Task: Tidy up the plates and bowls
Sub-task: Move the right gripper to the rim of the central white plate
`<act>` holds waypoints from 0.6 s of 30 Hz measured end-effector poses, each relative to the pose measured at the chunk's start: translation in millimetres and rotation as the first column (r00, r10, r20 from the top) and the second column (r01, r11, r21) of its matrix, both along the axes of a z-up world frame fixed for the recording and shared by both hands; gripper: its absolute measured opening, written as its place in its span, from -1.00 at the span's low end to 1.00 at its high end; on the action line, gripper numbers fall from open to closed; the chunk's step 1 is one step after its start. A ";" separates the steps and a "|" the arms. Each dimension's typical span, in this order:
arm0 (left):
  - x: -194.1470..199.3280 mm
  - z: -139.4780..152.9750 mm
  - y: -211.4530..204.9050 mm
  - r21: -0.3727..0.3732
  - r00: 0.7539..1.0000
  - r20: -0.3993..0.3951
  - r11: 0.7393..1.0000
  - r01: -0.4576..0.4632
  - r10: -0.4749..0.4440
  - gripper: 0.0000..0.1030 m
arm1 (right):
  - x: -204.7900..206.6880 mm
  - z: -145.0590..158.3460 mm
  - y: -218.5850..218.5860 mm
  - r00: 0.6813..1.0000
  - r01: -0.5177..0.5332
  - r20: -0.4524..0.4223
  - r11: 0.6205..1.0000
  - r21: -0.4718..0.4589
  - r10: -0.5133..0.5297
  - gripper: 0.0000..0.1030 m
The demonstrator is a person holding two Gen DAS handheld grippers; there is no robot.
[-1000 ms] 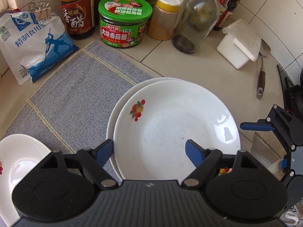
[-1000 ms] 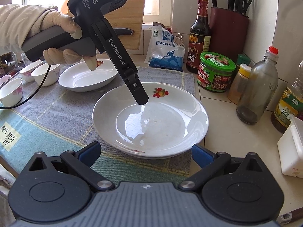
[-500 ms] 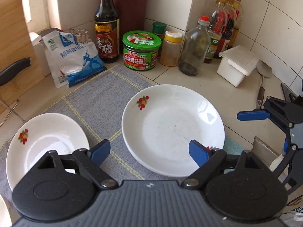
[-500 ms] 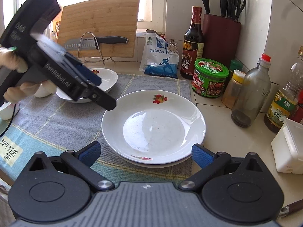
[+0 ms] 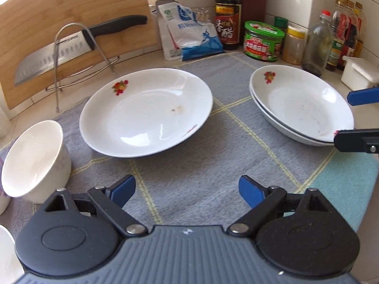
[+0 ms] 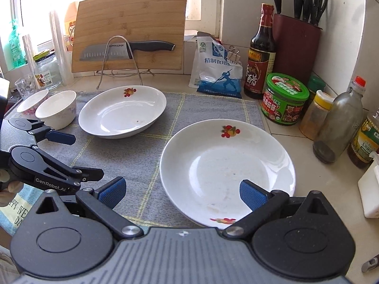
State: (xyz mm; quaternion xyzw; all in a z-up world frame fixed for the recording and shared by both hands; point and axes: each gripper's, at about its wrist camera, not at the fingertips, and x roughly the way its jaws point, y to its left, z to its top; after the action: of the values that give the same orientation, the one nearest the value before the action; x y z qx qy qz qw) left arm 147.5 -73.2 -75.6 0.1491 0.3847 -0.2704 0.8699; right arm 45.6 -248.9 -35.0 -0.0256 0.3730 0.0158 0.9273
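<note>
Two white flower-print plates sit stacked (image 6: 227, 165) at the right of the grey mat (image 5: 201, 165); the stack (image 5: 300, 104) shows two rims. A single matching plate (image 5: 144, 111) lies to its left, also the plate (image 6: 122, 111) beyond. A white bowl (image 5: 33, 163) stands left of it, with a second bowl (image 6: 32, 101) behind. My left gripper (image 5: 187, 189) hovers over bare mat short of the single plate, its jaws opening with nothing between them. My right gripper (image 6: 182, 189) is open above the stack's near rim, pressing on nothing.
A bamboo cutting board (image 6: 130, 28) and a knife (image 6: 128, 49) on a wire rack stand at the back. A salt bag (image 6: 215, 71), vinegar bottle (image 6: 260, 54), green jar (image 6: 284, 99), glass bottle (image 6: 338, 130) and white box (image 5: 357, 73) line the right wall.
My left gripper has swung left, away from the stacked plates, and now faces the single plate and bowl, with its jaws wider. The right gripper has shifted a little, so the stack sits further right.
</note>
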 end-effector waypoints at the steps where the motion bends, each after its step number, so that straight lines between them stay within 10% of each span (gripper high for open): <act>1: 2.6 -1.7 3.1 -0.003 1.000 -0.001 1.000 -0.014 0.014 0.82 | 2.2 -0.4 4.6 1.000 0.003 -0.006 1.000 -0.001 -0.003 1.00; 18: 35.5 -24.1 -2.6 -0.039 0.975 -0.028 0.974 -0.223 0.222 0.99 | 91.8 5.7 -2.8 0.962 -0.265 -0.058 0.964 0.011 0.265 1.00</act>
State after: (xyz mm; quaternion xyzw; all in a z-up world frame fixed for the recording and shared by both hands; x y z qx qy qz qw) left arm 183.0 -75.8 -99.8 0.0839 0.4034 -0.1809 0.8930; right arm 137.3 -251.6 -29.3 -0.0731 0.3935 0.1411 0.9055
